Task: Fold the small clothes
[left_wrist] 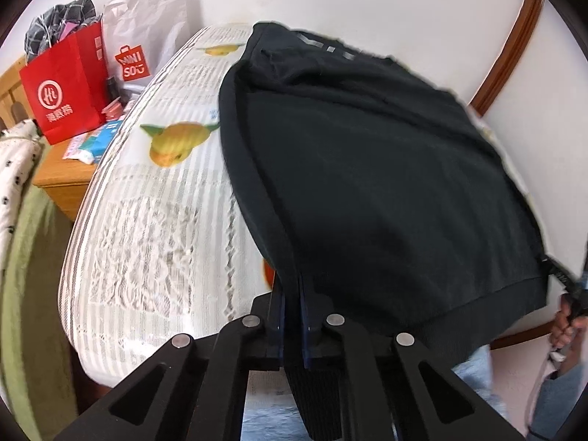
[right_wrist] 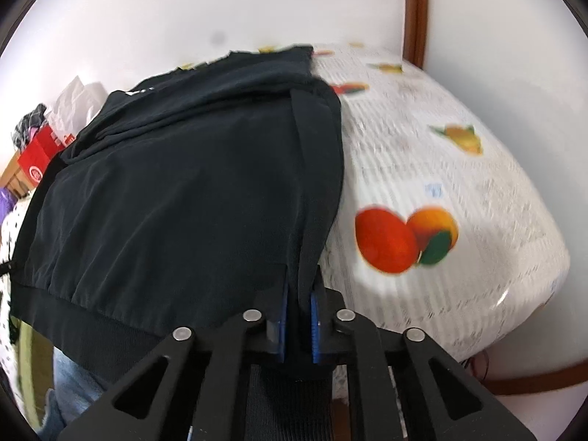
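Left wrist view: a red paper bag [left_wrist: 70, 84] and a white shopping bag [left_wrist: 147, 25] stand on a wooden nightstand [left_wrist: 62, 183] at far left, against the wall.
Bed: a mattress [left_wrist: 158, 220] in a white cover printed with fruit runs from near to far, its left side bare.
Garment: a black sweatshirt [left_wrist: 367, 169] lies spread over the right part of the mattress, ribbed hem nearest the camera, far end reaching the wall.
Left gripper [left_wrist: 292, 294]: jaws closed tight on the near left corner of the sweatshirt's hem, with cloth pinched between the blue pads.
Right edge of view: a hand [left_wrist: 566, 323] grips the handle of the other tool at the hem's right corner.
Right wrist view: the sweatshirt [right_wrist: 176, 191] fills the left and middle, a folded sleeve lying along its right side.
Right gripper [right_wrist: 298, 294]: jaws closed tight on the near right corner of the hem, with fabric clamped between the pads.
Right of garment: bare mattress [right_wrist: 459, 275] with printed oranges, a brown wooden frame [right_wrist: 415, 11] behind it.
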A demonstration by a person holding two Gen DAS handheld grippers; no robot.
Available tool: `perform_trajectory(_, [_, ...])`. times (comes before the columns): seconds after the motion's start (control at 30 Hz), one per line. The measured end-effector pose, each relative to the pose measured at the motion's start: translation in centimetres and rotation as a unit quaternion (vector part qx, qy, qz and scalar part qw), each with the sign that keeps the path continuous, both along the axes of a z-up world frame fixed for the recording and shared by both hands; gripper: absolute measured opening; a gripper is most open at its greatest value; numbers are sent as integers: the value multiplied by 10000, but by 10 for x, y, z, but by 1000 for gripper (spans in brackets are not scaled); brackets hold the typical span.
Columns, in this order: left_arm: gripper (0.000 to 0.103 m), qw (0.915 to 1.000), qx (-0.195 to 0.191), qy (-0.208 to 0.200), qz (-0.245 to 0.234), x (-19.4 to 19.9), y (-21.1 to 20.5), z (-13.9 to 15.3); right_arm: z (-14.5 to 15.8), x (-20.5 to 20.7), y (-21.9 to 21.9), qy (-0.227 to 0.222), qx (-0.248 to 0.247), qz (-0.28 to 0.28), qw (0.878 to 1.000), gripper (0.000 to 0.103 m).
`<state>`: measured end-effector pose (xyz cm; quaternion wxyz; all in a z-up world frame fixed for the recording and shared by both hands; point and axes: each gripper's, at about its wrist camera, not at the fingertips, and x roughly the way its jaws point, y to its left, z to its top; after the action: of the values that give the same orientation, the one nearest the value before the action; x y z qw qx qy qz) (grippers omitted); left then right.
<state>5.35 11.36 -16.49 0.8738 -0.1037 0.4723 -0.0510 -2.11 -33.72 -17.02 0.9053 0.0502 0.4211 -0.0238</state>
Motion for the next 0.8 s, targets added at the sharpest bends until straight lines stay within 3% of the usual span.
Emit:
perform_trajectory(0.1, [6,9986,-438,-293,33,2,12,20,18,1,-3,-329,47,72,9994,8])
perform_trajectory(0.23, [6,9959,-617,-653,63,13,19,45,46,8,-5,-790,253,136,9965,8])
perform_trajectory(0.53, [6,9911,-502,-1233,52,72,21,90,98,58,-9,-1472,624,95,9871,7])
perform_trajectory(0.8, [6,9882,-117,-1503,258,140,14,102,122,132,-11,-1703,668,-28,9831,7])
